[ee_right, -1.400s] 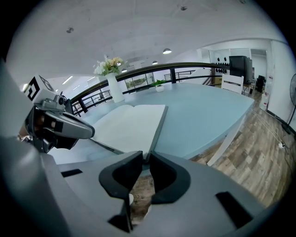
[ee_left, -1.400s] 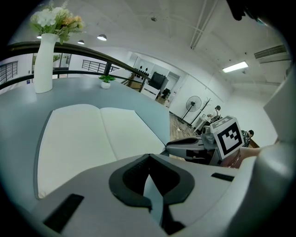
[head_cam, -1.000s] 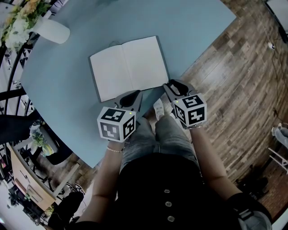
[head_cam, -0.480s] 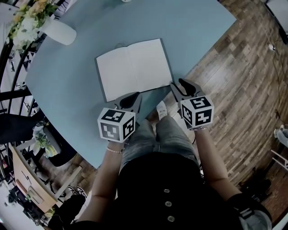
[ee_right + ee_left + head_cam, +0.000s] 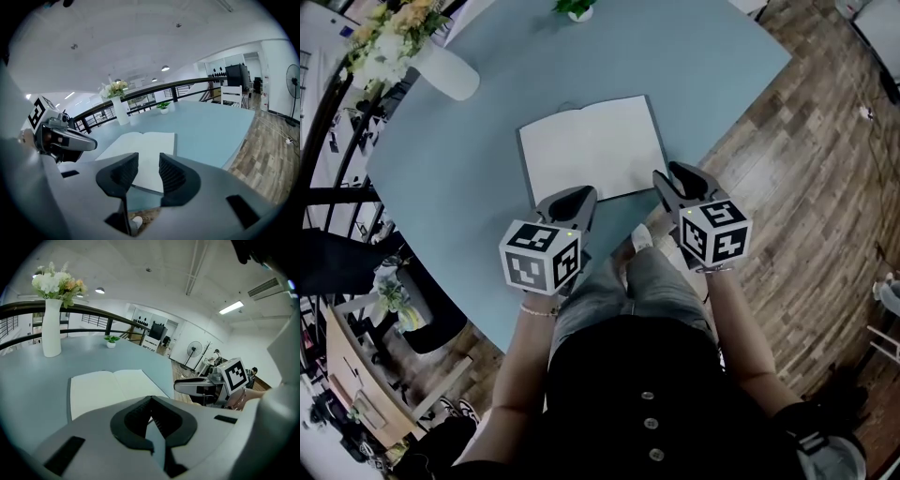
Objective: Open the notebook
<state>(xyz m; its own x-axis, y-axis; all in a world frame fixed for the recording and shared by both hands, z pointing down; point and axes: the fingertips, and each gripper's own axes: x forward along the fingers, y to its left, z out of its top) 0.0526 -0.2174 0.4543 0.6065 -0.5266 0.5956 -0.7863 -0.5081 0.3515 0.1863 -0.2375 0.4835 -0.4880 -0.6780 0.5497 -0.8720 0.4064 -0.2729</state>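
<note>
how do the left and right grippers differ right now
The left gripper has its jaws together; the right gripper has its jaws apart, though they have just been closing a little. In the head view the left gripper lies over the near edge of the notebook, the right gripper at its near right corner. Both are empty and point toward the notebook.

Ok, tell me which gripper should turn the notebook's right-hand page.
Right, probably. The right gripper, jaws just closed a little but open and empty, sits beside the right near corner of the notebook; the left gripper is shut, nearer the middle of the near edge.
</note>
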